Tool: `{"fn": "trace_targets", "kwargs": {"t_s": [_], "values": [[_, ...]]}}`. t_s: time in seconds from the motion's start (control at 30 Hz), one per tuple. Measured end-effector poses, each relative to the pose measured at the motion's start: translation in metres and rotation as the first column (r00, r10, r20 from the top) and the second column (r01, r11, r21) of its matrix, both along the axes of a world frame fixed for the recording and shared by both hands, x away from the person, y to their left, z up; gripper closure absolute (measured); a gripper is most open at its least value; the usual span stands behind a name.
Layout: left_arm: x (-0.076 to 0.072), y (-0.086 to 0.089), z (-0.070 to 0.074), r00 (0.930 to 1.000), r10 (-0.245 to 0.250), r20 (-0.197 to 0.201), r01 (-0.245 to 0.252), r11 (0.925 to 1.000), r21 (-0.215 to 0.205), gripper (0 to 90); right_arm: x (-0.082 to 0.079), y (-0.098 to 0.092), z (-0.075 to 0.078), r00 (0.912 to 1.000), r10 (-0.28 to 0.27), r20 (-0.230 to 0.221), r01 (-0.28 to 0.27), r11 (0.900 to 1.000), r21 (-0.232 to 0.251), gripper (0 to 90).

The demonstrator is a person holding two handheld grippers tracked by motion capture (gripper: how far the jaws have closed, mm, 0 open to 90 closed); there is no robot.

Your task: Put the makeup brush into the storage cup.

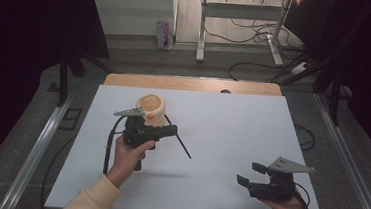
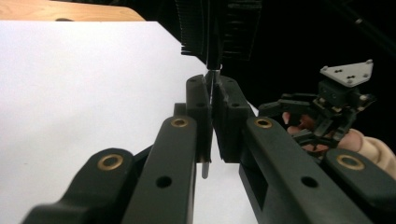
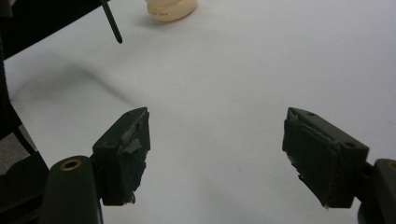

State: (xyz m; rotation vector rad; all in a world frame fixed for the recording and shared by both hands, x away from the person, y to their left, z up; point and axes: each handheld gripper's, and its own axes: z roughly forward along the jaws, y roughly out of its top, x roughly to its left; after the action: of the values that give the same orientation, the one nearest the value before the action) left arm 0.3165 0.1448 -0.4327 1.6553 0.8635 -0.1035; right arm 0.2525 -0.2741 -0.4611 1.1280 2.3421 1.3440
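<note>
High view is showing the left gripper (image 1: 169, 131) raised over the white table (image 1: 231, 138), with its jaws pressing together on a thin black rod (image 1: 184, 148). That rod is slender, straight and dark all along its length, with no visible marking, and it is slanting down and away from the jaws toward the middle of the table; its lower end is hanging just above its own shadow on the white surface, and whether it is touching cannot be told. In the left gripper view the rod (image 2: 211, 84) is standing as a narrow sliver in the slit between the two closed pads, a short stub poking out below them. In the right gripper view its free end (image 3: 112, 25) is looking matte black with a rounded tip.

Just behind the left gripper a cream-coloured cup (image 1: 151, 108) is sitting upright on the table, open at the top, with a small orange patch on its side.

Near the front right corner of the table the right gripper (image 1: 248, 173) is resting in the person's hand, well apart from the rod. Its jaws are standing wide with nothing between them, and their worn grey pads (image 3: 133, 144) are facing bare table.
</note>
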Motion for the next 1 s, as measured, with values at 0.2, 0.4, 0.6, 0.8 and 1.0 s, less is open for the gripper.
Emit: {"fn": "trace_targets", "kwargs": {"t_s": [0.2, 0.4, 0.6, 0.8, 1.0], "values": [[0.004, 0.012, 0.01, 0.9995, 0.027, 0.013, -0.027, 0.9996, 0.003, 85.9, 0.002, -0.004, -0.003, 1.0, -0.008, -0.006, 0.008, 1.0, -0.016, 22.6], [0.014, 0.031, 0.026, 0.9963, 0.082, 0.025, -0.082, 0.9966, 0.009, 85.9, 0.004, -0.006, -0.003, 0.9999, -0.015, -0.005, 0.015, 1.0, -0.021, 22.4], [0.028, 0.047, 0.036, 0.9914, 0.129, 0.024, -0.129, 0.9915, 0.017, 85.9, 0.005, -0.006, -0.003, 0.9998, -0.017, -0.003, 0.017, 1.0, -0.023, 22.2], [0.042, 0.057, 0.043, 0.9868, 0.16, 0.028, -0.16, 0.9866, 0.031, 85.9, 0.006, -0.006, -0.003, 0.9998, -0.021, 0.0, 0.021, 0.999, -0.029, 22.3], [0.051, 0.061, 0.046, 0.9845, 0.174, 0.022, -0.175, 0.9837, 0.041, 85.9, 0.006, -0.006, -0.003, 0.9998, -0.021, 0.001, 0.021, 0.999, -0.033, 22.2]]}}
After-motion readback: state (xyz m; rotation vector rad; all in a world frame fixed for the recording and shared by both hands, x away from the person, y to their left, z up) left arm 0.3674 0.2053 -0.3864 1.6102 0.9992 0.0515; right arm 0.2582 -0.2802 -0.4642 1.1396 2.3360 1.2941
